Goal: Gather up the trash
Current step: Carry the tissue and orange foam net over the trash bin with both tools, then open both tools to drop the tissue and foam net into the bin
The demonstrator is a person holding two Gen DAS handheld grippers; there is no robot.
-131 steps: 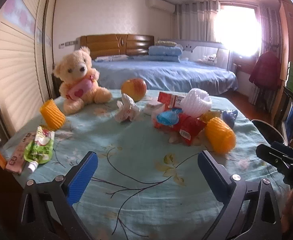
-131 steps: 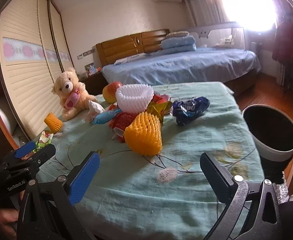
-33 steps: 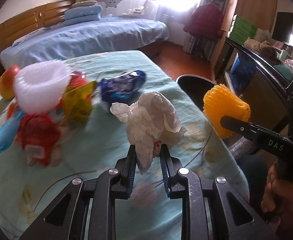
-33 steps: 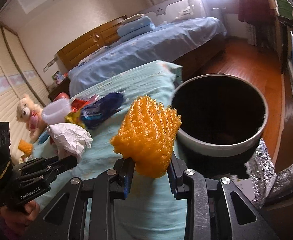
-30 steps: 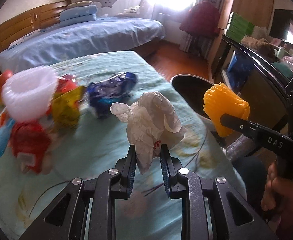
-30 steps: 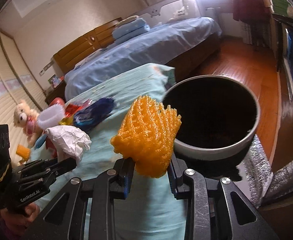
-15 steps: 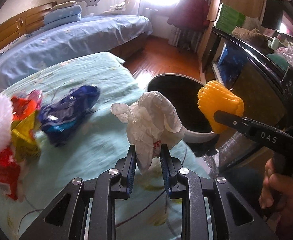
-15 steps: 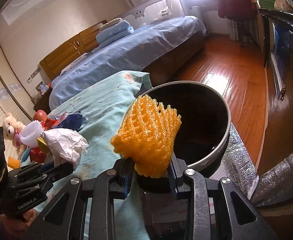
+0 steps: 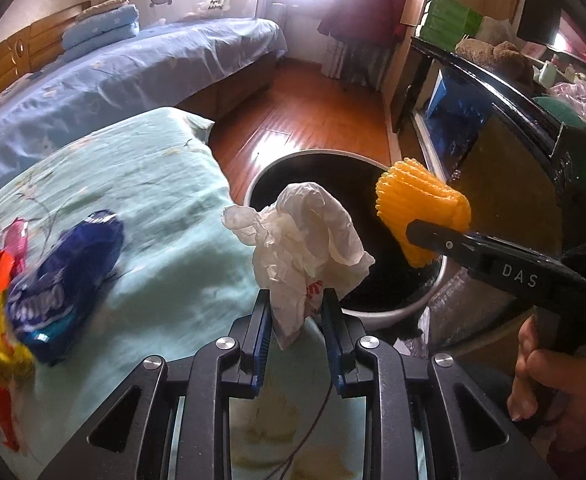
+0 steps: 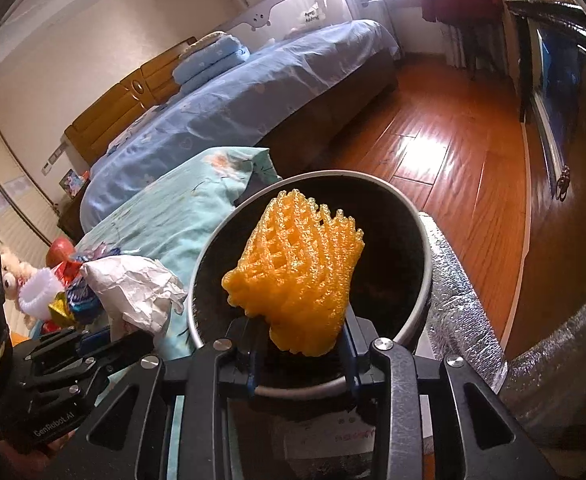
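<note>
Bin (image 10: 421, 240): dark inside, sits right beside our surface (image 9: 165, 200).
Left tool (image 9: 296, 312): we've got it pinching the tissue (image 9: 301, 236) near the bin rim.
Right tool (image 10: 303, 338): pinching the net (image 10: 297, 268) over the bin mouth.
Wrappers (image 9: 61, 272): lying on the surface.

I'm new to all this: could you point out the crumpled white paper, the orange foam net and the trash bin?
crumpled white paper (image 9: 305, 236): left wrist view, its bulging middle.
orange foam net (image 10: 299, 268): right wrist view, centre of the mesh.
trash bin (image 10: 423, 236): right wrist view, right rim.
</note>
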